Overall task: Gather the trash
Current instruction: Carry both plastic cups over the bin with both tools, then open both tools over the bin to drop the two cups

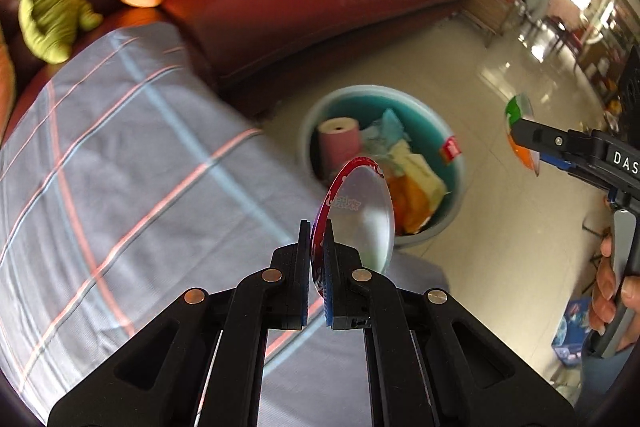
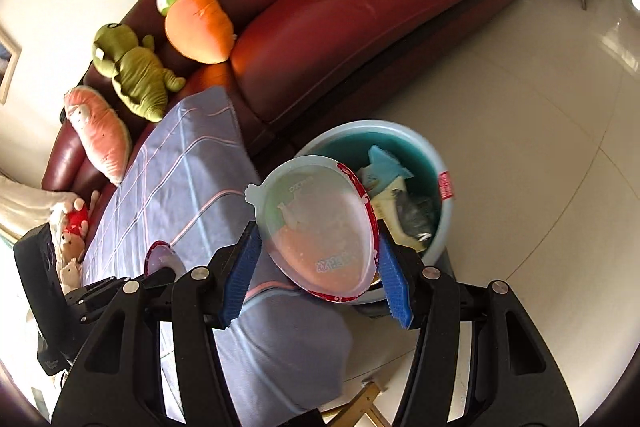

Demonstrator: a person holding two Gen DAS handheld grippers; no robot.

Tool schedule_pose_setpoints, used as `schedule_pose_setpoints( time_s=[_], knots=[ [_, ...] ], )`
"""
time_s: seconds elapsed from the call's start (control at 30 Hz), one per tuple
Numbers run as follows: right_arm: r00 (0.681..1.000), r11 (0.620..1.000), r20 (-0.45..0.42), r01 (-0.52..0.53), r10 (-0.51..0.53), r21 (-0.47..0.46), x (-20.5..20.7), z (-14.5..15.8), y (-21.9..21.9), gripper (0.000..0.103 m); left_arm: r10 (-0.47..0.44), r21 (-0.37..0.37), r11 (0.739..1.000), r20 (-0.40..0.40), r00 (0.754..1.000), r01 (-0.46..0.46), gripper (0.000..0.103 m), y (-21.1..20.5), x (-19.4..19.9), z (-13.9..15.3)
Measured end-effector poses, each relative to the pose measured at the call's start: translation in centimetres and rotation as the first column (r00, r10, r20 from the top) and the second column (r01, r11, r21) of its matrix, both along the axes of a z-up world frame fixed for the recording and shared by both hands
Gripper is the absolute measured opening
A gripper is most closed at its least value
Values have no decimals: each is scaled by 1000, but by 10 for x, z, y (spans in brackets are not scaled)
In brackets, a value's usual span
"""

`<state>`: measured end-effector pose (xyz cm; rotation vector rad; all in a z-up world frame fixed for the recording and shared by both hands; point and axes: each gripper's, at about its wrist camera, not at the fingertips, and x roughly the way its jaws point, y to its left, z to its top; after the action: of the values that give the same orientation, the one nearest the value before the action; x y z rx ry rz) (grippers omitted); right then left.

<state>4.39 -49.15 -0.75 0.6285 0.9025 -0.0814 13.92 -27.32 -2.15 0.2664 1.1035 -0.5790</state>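
Observation:
My left gripper (image 1: 317,239) is shut on a clear plastic lid with a red printed rim (image 1: 360,203), held edge-on above the cloth's corner. Beyond it on the floor stands a teal trash bin (image 1: 452,195) with paper, wrappers and a pink roll inside. My right gripper (image 2: 316,259) is shut on a round clear tub with a red rim and an orange-green label (image 2: 320,223), its blue pads (image 2: 240,267) pressing both sides, just short of the bin (image 2: 360,126). The same tub (image 1: 520,131) shows at the right of the left wrist view. The lid (image 2: 158,255) shows at lower left.
A blue-grey plaid cloth (image 1: 120,167) covers the surface under both grippers. A dark red sofa (image 2: 360,7) curves behind, with plush toys (image 2: 132,67) and books on it. Glossy tiled floor (image 2: 520,147) spreads right of the bin. A hand (image 1: 608,283) holds the right gripper's grip.

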Motion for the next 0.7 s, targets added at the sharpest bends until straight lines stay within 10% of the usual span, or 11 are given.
schedule_pose_setpoints(
  time_s=[0.7],
  knots=[
    [995,1000,-95,11,-11,0,15,-19,-41,54,-82,-3,997,-140,987,83,6,-92,26,-60]
  ],
)
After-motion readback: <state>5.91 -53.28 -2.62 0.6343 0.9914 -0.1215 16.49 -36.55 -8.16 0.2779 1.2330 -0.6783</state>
